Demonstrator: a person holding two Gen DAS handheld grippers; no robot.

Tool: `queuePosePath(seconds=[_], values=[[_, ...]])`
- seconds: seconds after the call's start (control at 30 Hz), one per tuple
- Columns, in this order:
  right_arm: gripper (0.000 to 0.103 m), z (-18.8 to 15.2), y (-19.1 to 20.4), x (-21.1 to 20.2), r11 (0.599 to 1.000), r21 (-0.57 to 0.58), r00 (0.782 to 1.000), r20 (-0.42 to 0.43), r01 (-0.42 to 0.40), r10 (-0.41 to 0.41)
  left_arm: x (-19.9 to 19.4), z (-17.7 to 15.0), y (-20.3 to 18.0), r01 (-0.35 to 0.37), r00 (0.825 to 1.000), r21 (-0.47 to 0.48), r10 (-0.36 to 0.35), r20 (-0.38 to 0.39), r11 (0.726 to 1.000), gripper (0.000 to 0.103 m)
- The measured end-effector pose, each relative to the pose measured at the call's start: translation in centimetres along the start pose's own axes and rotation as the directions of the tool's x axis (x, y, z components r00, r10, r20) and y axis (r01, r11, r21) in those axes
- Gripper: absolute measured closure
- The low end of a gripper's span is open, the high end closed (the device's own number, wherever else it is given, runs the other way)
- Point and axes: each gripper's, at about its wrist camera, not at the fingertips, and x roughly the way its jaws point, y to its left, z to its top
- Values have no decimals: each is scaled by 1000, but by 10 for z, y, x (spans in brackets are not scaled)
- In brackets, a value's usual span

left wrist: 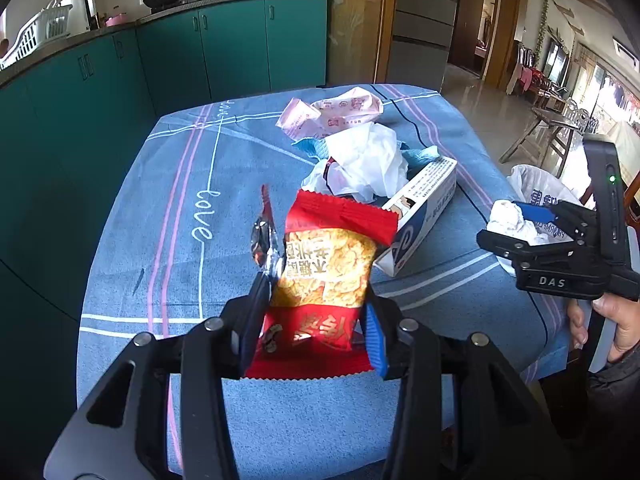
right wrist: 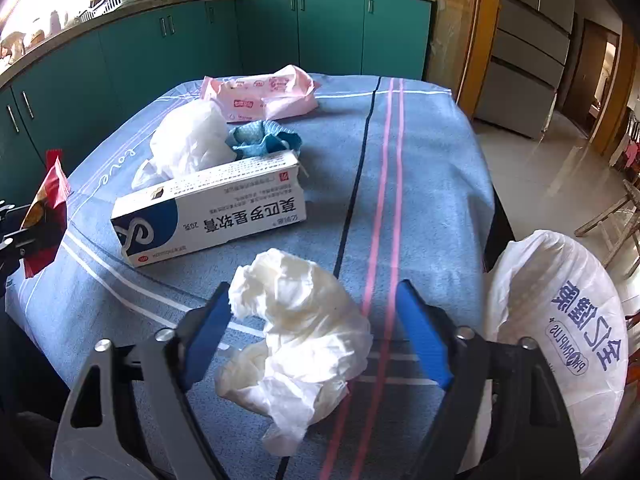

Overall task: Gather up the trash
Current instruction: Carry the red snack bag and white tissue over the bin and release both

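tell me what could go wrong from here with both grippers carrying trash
1. The right gripper looks wide open around the crumpled tissue; only the left finger seems to touch it, so it may drop before reaching the white bag.
2. The left gripper pinches the red snack packet near its bottom; the top could flop or slip.
3. Swinging left could knock the ointment box.

The table (left wrist: 132, 240) is covered by matt woven cloth. A glossy plastic-foil snack packet (left wrist: 324, 280) is seen at lower centre. Crumpled soft paper tissue (right wrist: 296, 344) and a smooth cardboard box (right wrist: 208, 216) are shown. The bag (right wrist: 560, 320) at lower right is thin, slightly shiny plastic.
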Motion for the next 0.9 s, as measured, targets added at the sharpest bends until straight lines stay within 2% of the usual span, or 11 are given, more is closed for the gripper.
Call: queuePosePath(seconds=[0.03, 0.07, 0.13, 0.2, 0.67, 0.9], values=[[37, 0, 1, 1, 1000, -1, 1000, -4, -10, 10, -1, 0, 0, 1, 1000, -1, -1, 2, 1000, 58], [47, 0, 1, 2, 1000, 2, 1000, -7, -18, 18, -1, 1, 0, 2, 1000, -3, -2, 3, 1000, 58], [58, 0, 2, 3, 1000, 2, 1000, -12, -21, 21, -2, 1, 0, 2, 1000, -5, -2, 5, 1000, 58], [64, 0, 2, 3, 1000, 1, 1000, -9, -25, 25, -2, 1, 0, 2, 1000, -4, -2, 5, 1000, 58], [65, 12, -14, -43, 1000, 7, 994, 110, 2, -3, -12, 9, -12, -1, 999, 11, 1, 32, 1000, 58], [65, 2, -64, -79, 991, 106, 979, 176, 87, -105, -14, 28, -50, 63, 996, 79, -67, 50, 995, 58]])
